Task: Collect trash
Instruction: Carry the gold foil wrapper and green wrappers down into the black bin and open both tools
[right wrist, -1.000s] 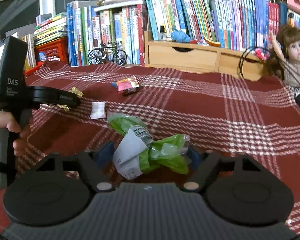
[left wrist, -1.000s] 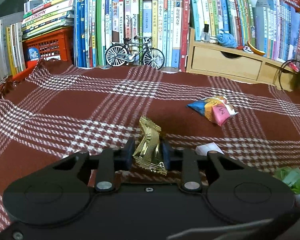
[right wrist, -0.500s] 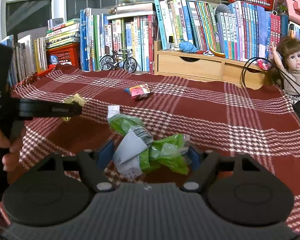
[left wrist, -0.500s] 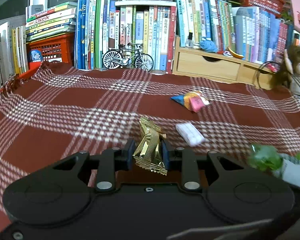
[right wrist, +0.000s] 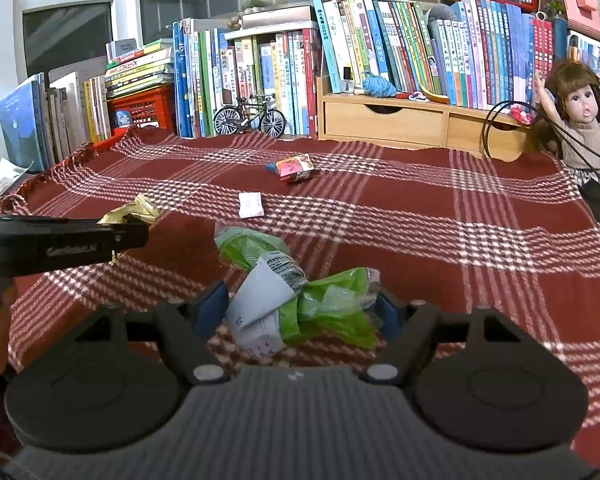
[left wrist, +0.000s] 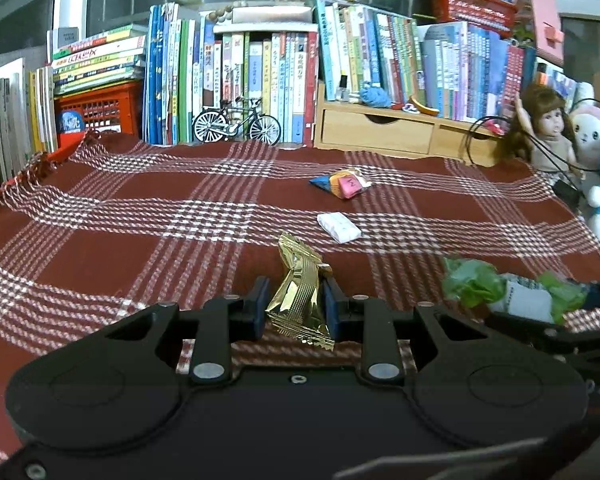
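Wrappers (left wrist: 300, 296) (right wrist: 300, 300) clamped in tongs above open cloth (left wrist: 100, 248).

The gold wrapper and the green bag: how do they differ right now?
The gold wrapper is a small, shiny foil piece standing upright; the green bag is bulkier, crumpled plastic with a white printed label. The left gripper pinches the gold wrapper between narrowly set jaws; the right gripper spans the green bag with jaws much wider. Both are gripped trash held over the plaid cloth.
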